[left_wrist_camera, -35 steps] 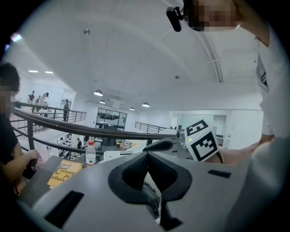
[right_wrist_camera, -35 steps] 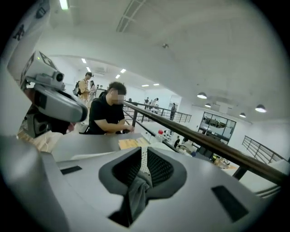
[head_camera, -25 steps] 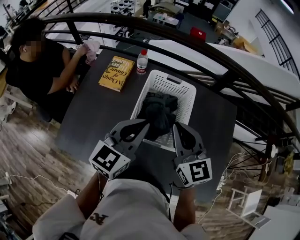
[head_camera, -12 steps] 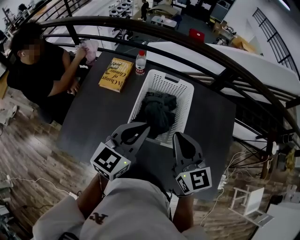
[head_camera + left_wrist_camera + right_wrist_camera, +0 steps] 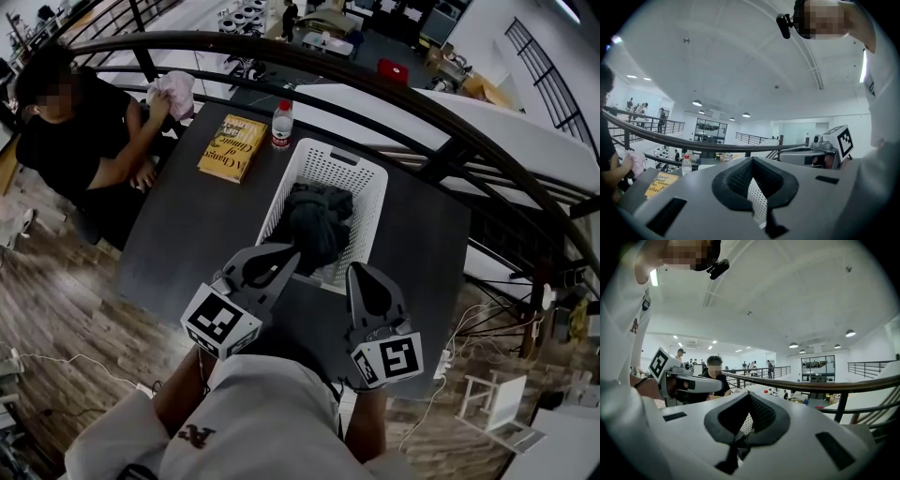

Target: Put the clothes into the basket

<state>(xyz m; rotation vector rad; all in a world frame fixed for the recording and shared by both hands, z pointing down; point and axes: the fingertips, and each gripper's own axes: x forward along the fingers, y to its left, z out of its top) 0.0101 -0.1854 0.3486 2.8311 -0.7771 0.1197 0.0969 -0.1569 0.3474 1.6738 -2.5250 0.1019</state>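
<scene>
Fingers of the left gripper and the right gripper are pressed together on nothing, and through each pair's hollow only a sliver of the white basket shows. The clothes lie as one dark heap in the basket on the table, and the separate pieces cannot be told apart. The left tips cover the basket's near rim, so contact is unclear.

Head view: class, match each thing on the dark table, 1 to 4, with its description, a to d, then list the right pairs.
1 book
2 bottle
3 clothes
4 basket

a white, with perforated walls
b dark, heaped inside the basket
c yellow cover, lying flat
d red cap, standing upright

Pairs: 1-c, 2-d, 3-b, 4-a
</scene>
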